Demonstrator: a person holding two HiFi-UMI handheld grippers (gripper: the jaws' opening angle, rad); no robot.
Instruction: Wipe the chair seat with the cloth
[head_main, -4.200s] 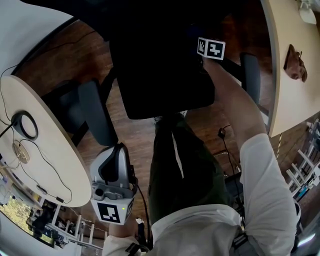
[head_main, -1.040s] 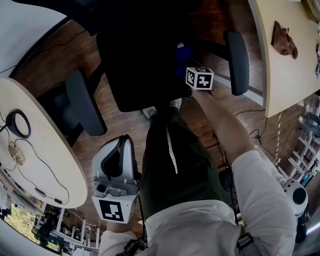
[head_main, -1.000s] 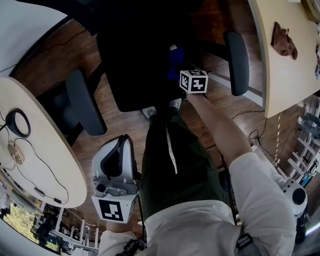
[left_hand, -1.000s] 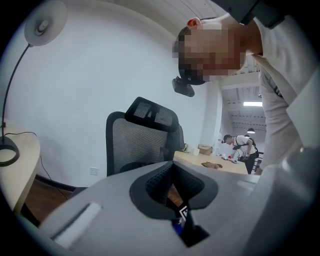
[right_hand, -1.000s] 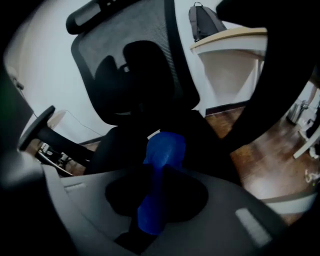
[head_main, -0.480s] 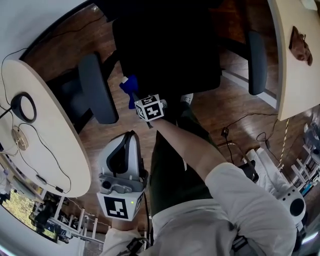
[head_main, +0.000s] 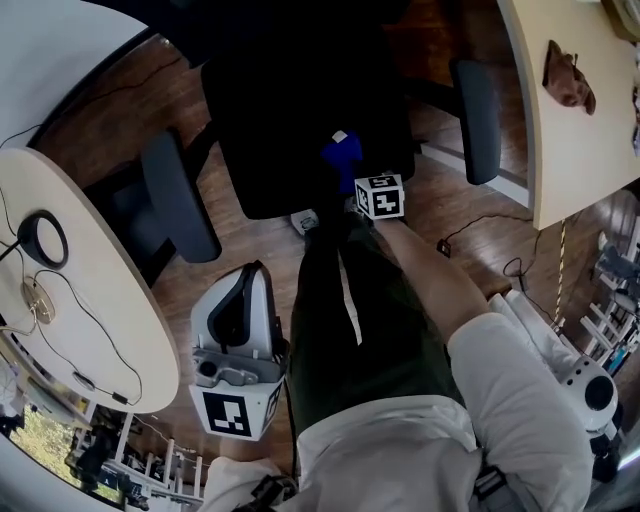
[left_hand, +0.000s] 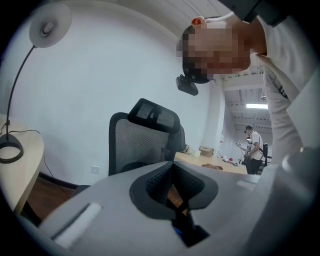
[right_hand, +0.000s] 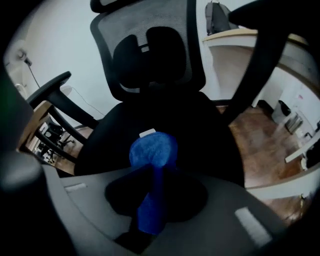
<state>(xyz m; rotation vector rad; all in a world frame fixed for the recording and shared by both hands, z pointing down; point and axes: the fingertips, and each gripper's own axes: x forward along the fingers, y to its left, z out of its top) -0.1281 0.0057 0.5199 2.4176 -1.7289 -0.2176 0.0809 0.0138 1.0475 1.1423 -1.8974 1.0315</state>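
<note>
The black chair seat (head_main: 290, 120) lies below me between two grey armrests. The blue cloth (head_main: 342, 152) rests on the front right part of the seat, with a white tag at its far end. My right gripper (head_main: 352, 172) is shut on the cloth, its marker cube just behind. In the right gripper view the cloth (right_hand: 152, 155) runs out from between the jaws of the right gripper (right_hand: 149, 202) onto the seat (right_hand: 190, 125). My left gripper (head_main: 236, 305) hangs low by my left side, away from the chair. In its own view the left gripper (left_hand: 175, 200) has its pads together, holding nothing.
A mesh backrest (right_hand: 150, 45) rises behind the seat. Armrests stand at the left (head_main: 180, 195) and right (head_main: 475, 105). A beige table (head_main: 90, 330) with cables and a black ring is on the left. Another table (head_main: 570, 150) on the right bears a brown object (head_main: 565, 75). The floor is wood.
My right gripper has swept the cloth from the seat's front left corner, near the left armrest, to the front right part. The left gripper has stayed put.
</note>
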